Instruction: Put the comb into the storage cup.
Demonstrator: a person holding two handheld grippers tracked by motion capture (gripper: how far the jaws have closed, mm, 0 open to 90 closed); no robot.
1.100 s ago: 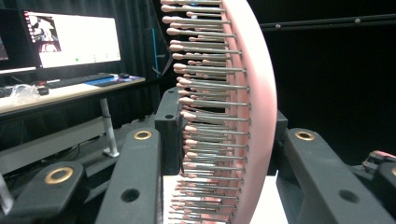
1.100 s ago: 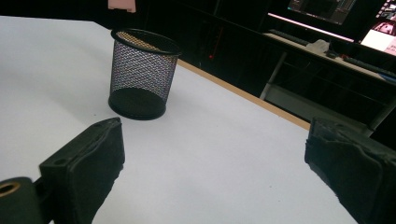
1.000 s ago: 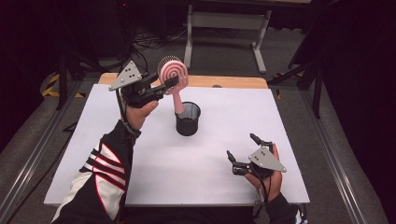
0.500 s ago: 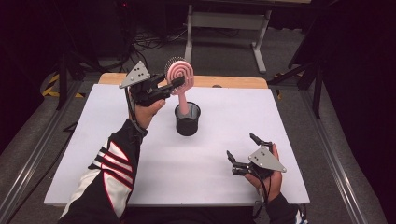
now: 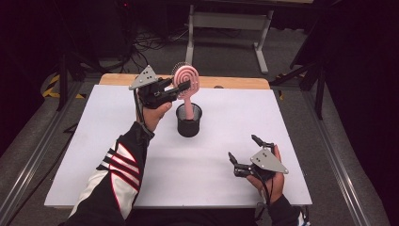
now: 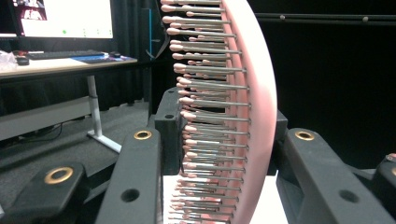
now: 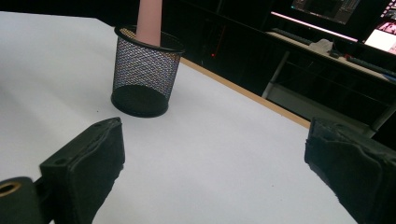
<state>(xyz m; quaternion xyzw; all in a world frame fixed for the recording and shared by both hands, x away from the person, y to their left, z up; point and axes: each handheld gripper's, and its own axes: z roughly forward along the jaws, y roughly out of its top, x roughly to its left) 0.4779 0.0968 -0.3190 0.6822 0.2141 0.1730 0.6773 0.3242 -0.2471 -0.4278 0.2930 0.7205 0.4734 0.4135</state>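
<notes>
Left gripper clamps the pink hairbrush head; handle tip already inside the black mesh cup, table centre-far. Remaining: lower fully, release. Right gripper rests wide open, empty, near right.

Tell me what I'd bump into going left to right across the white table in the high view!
Left tongs clamped on the pink hairbrush → black mesh cup, with the brush handle inside → right tongs, open, over the white table.
</notes>
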